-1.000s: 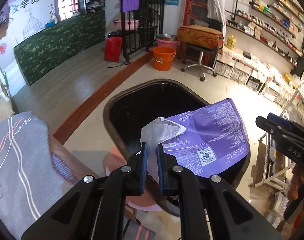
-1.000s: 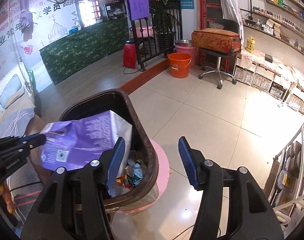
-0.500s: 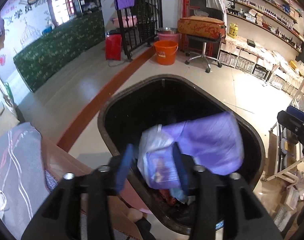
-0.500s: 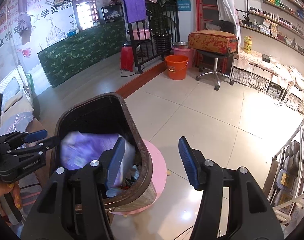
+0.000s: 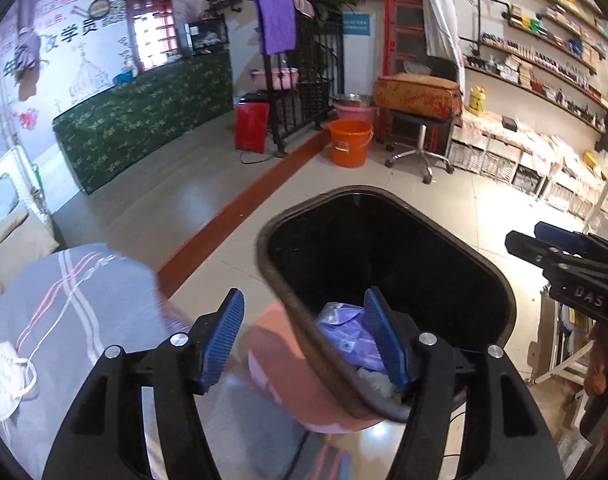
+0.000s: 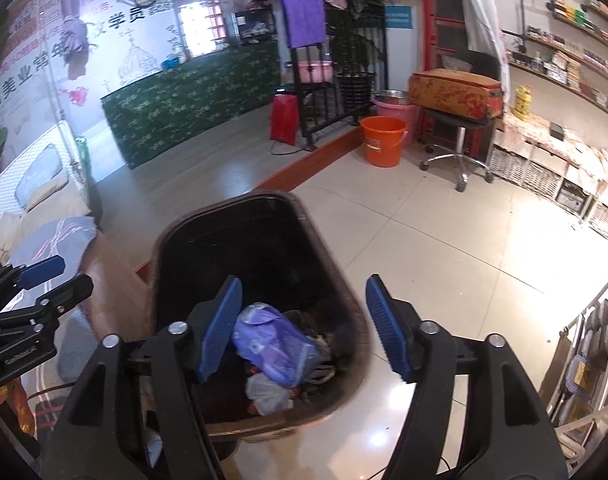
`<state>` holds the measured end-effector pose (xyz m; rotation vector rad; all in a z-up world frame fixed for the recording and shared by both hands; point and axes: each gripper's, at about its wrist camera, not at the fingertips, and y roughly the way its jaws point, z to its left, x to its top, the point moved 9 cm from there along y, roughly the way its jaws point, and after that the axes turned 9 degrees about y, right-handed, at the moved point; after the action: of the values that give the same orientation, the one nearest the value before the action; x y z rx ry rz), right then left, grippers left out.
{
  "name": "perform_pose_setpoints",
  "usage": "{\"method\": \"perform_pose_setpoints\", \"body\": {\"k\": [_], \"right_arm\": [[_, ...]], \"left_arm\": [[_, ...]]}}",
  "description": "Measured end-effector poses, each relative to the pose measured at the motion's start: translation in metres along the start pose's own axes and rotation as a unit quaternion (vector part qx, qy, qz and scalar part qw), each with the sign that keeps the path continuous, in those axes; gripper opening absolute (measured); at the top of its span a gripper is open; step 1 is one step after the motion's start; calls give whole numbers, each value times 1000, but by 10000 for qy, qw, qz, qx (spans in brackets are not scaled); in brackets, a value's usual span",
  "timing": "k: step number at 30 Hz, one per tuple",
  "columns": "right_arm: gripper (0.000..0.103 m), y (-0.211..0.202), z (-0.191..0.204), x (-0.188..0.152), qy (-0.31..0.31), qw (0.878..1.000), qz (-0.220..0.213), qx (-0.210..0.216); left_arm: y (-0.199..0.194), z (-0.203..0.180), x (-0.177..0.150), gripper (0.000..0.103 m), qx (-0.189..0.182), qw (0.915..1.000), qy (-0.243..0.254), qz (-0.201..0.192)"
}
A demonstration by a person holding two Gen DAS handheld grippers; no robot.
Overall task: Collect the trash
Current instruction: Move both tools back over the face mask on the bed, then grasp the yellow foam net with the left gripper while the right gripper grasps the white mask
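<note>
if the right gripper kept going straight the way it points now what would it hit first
Most likely the purple wrapper lying on the rubbish inside the black bin. The right gripper aims down into the bin's mouth, jaws opening and empty; depth is hard to judge.

The tiled floor carries a pink stool, on which the black bin stands. Farther back on the floor stand an orange bucket, a pink bucket behind it and a wheeled chair. A red bag stands on the raised grey floor.
</note>
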<state>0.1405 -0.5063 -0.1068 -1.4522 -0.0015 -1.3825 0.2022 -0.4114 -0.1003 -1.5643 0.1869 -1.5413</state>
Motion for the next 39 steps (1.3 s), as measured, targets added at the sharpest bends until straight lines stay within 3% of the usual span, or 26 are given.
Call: {"method": "perform_pose_setpoints", "body": {"k": [9, 12, 18, 23, 30, 36, 39], "right_arm": [[73, 13, 100, -30, -666, 9935, 464, 804], [80, 14, 139, -42, -947, 9874, 652, 1087], [83, 7, 221, -69, -1546, 9669, 1007, 1761], [83, -2, 293, -93, -2021, 9429, 1314, 2300], [83, -20, 378, -118, -2385, 9115, 1599, 2944], [83, -33, 454, -149, -2772, 8861, 1690, 3309], [83, -31, 489, -159, -2992, 8788, 1697, 3307]], "left_arm": [[-34, 55, -34, 71, 391, 9978, -540, 10], [-47, 79, -49, 75, 584, 9958, -698, 43], [-83, 132, -91, 83, 1002, 9865, -1297, 45], [-120, 194, -141, 85, 1578, 9706, -1813, 133], [-170, 285, -212, 85, 2274, 9328, -2789, 186], [-196, 341, -248, 85, 2602, 9011, -3467, 100], [-194, 360, -257, 85, 2590, 8973, -3568, 208]]}}
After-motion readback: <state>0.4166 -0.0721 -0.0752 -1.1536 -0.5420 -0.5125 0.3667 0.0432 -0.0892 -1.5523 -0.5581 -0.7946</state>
